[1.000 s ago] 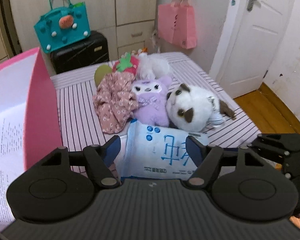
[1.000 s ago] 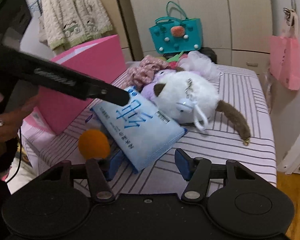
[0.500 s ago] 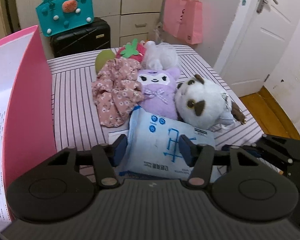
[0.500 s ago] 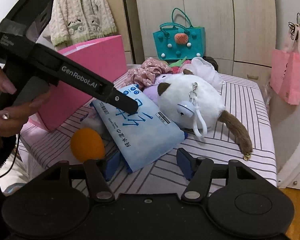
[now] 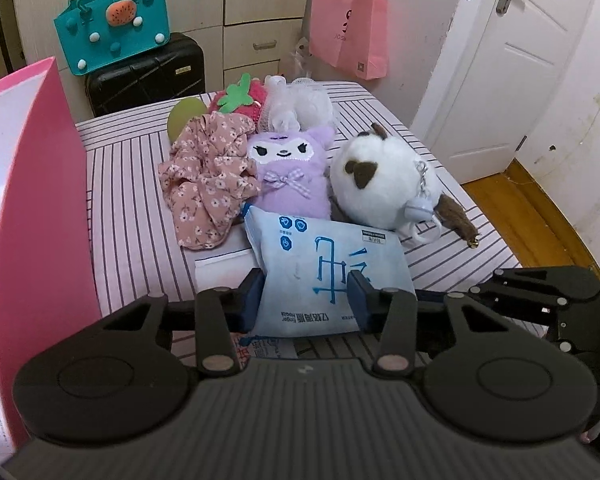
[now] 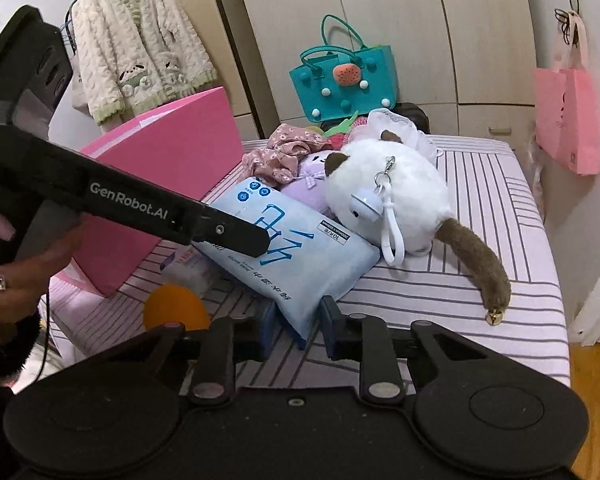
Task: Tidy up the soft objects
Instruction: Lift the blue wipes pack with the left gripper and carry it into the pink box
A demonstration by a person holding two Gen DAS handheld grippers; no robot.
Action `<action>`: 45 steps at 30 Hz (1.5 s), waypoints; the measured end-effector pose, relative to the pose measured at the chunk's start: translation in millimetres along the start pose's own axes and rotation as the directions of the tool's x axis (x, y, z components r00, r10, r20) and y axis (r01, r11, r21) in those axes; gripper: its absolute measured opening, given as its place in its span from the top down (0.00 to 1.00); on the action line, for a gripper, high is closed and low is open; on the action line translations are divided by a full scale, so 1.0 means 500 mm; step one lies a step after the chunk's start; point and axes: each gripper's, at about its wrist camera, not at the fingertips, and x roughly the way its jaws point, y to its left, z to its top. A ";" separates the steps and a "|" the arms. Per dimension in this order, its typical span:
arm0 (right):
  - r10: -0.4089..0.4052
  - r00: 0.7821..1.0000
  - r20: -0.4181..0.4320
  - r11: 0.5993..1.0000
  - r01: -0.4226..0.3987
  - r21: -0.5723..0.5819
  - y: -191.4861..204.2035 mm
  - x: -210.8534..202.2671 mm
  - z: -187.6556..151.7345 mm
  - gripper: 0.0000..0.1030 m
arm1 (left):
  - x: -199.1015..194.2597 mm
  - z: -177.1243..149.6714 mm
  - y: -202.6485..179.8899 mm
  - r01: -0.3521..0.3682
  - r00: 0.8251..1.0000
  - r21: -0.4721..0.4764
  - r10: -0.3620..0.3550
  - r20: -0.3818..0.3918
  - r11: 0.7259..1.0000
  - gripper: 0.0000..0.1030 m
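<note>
At the bed's left edge stands your pink box, open at the top, with printed paper lining its inner wall. Right of it, toward the far edge, the soft things lie in a heap: a floral cloth touching a purple plush, with a green pad, a strawberry toy and a white mesh puff behind them. Just right of the purple plush sits the white cat plush, its brown tail stretched toward the bed's right edge with a small bell at the tip.

Near the front edge, the blue wipes pack leans against the purple plush and the cat. Your left gripper has its jaws closed in on the pack's near end, one blue pad pressing each side. Your right gripper has its jaws nearly together, pinching the pack's thin corner seam, so both hold the same pack. In the right wrist view an orange ball sits on the bed left of that corner, below the left gripper's arm.

Beyond the bed, a teal bag rests on a black suitcase, and a pink tote hangs farther right.
</note>
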 end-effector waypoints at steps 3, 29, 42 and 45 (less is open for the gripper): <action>-0.003 1.000 0.008 1.000 0.003 -0.004 0.008 -0.008 0.005 0.72 | -0.010 0.005 0.002 0.002 1.000 -0.002 -0.002 0.001 1.000 0.57; 0.088 0.985 -0.148 0.980 -0.112 -0.163 0.180 -0.176 0.060 0.72 | -0.250 -0.069 0.012 0.087 0.996 -0.017 -0.087 -0.015 0.996 0.58; 0.189 0.953 -0.236 0.918 -0.256 -0.303 0.306 -0.180 0.118 0.73 | -0.372 -0.143 0.092 0.060 0.997 -0.163 -0.067 -0.040 0.985 0.58; 0.196 0.953 -0.230 0.902 -0.268 -0.338 0.332 -0.172 0.142 0.73 | -0.399 -0.139 0.113 0.048 0.998 -0.171 -0.052 -0.019 0.984 0.58</action>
